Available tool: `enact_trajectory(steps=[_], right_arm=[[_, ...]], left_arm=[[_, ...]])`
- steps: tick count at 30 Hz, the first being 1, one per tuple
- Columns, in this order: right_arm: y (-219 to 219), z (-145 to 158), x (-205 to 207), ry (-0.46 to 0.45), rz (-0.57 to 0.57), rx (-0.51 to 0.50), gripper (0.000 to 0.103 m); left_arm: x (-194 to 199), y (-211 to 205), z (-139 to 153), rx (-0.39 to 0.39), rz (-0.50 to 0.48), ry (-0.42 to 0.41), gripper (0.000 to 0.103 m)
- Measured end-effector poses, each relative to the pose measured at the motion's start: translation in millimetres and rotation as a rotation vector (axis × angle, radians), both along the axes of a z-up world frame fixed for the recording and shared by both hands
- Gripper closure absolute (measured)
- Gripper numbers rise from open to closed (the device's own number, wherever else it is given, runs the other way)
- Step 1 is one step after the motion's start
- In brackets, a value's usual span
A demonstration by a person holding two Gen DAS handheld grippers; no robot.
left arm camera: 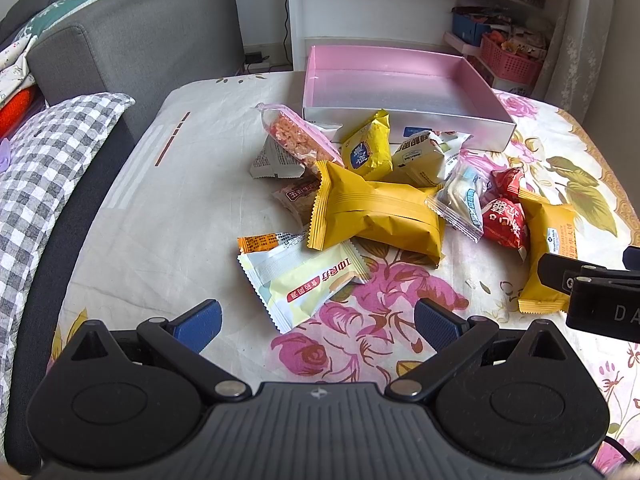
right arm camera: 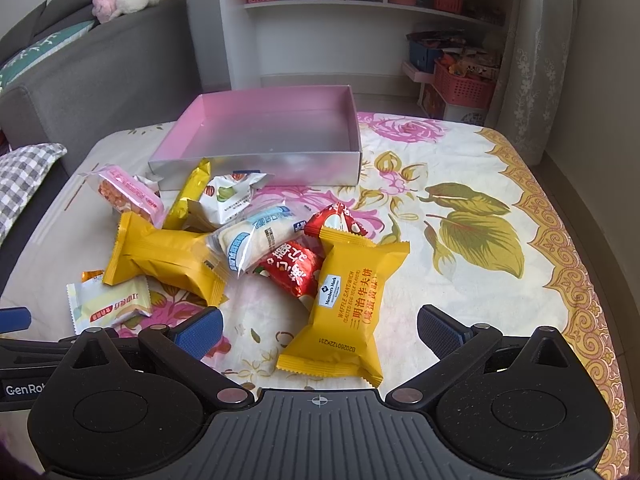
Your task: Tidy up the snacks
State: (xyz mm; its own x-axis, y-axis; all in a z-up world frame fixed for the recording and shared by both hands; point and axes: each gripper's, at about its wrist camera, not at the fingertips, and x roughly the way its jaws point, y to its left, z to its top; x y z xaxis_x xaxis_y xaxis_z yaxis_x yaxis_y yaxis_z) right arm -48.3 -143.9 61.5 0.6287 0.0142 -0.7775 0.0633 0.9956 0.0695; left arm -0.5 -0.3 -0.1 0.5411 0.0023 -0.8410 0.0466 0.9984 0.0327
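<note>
A pile of snack packets lies on a floral cloth in front of an empty pink box (left arm camera: 400, 76) (right arm camera: 276, 128). My left gripper (left arm camera: 318, 322) is open, its fingers on either side of a pale green-and-white packet (left arm camera: 308, 280) (right arm camera: 110, 304). A large yellow packet (left arm camera: 376, 212) (right arm camera: 160, 260) lies beyond it. My right gripper (right arm camera: 320, 330) is open around the near end of a yellow waffle sandwich packet (right arm camera: 348, 304) (left arm camera: 548, 248). Red packets (right arm camera: 292, 268), a clear blue-printed one (right arm camera: 256, 240) and a pink rice-crisp packet (left arm camera: 298, 140) lie in the pile.
A grey sofa (left arm camera: 132, 40) with a checked cushion (left arm camera: 48, 168) stands to the left. White shelves (right arm camera: 360, 20) and pink baskets (right arm camera: 464, 84) stand behind the table. The right gripper's body (left arm camera: 600, 292) shows at the right edge of the left wrist view.
</note>
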Motion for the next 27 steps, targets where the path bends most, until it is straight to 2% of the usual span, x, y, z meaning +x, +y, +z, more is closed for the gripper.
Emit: enact_trajectory(steps=[27], right_arm=[[-0.5,-1.8,0.3,0.007,-0.002,-0.003,0.000]], left_arm=[[-0.7,0.7,4.0,-0.002,0.003,-0.007,0.000]])
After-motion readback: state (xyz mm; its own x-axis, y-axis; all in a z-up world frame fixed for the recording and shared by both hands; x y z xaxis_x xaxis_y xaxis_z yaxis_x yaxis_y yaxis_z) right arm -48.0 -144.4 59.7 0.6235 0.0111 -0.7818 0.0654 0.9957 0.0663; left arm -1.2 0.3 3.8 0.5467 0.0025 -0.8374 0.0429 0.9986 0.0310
